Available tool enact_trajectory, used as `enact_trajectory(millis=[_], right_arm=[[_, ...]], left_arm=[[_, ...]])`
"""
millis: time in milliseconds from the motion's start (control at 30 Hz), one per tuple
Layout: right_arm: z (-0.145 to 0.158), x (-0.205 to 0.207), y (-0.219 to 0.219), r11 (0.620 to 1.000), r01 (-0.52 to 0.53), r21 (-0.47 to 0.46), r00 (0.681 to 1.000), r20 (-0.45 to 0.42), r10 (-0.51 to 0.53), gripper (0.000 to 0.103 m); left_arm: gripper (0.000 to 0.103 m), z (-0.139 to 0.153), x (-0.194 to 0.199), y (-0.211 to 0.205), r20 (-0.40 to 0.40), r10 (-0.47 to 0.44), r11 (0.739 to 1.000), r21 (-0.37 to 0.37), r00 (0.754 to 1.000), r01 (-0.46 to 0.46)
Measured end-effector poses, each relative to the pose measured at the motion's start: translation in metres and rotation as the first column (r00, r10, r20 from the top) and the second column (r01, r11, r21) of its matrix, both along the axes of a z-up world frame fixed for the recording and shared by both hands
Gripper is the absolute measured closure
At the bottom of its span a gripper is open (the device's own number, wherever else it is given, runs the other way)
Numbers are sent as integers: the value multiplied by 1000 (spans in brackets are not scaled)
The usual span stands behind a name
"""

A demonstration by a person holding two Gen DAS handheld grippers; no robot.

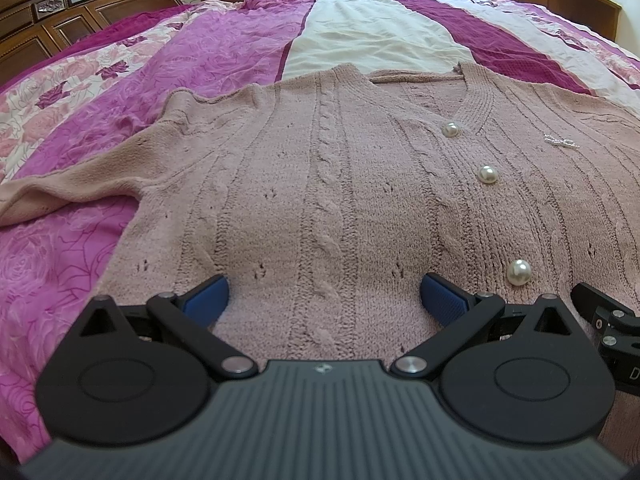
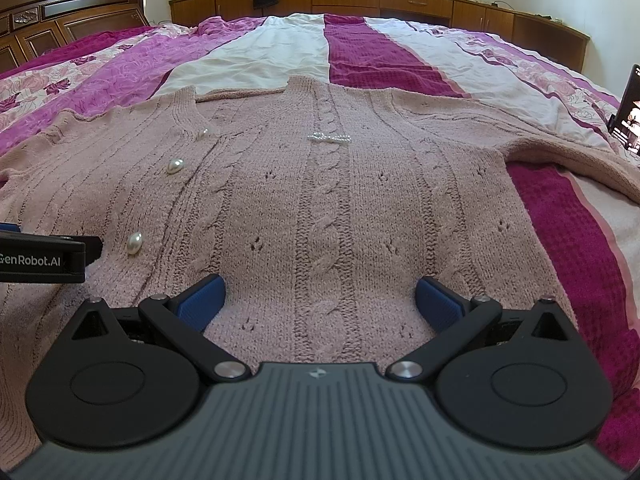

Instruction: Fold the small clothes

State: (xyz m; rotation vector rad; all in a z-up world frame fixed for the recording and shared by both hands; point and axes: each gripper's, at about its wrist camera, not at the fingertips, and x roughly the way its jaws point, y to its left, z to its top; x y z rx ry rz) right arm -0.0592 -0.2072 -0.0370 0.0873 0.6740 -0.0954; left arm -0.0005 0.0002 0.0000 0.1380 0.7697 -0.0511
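— Grippers first: how do they stand?

— Left gripper has its blue pads spread wide with only knit between them, pinching nothing. Right gripper is the same, its pads far apart above the fabric. Both sit over the hem, at the near edge of the bed, side by side; the right one's black body shows at the right edge of the left wrist view.

— And the garment?

— Pink cable-knit cardigan lies flat, front up, across the middle of the bedspread, hem toward the cameras and neckline away. Pearl buttons run up its closed front, and a small bead bow sits on the chest. One sleeve stretches out toward the left edge of the bed, the other toward the right edge.

— Beyond it?

— Striped magenta, white and floral cover, then a dark wooden headboard at the far left corner and low wooden cabinets behind the far edge.
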Motion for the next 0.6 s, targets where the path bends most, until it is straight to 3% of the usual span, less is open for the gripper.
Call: enact_trajectory(millis=[600], right_arm=[[4,4,-3,1000,-2,11,1000,-23,2,0]], left_arm=[[0,2,9,1,-48,-10,1000,-2,999,10]])
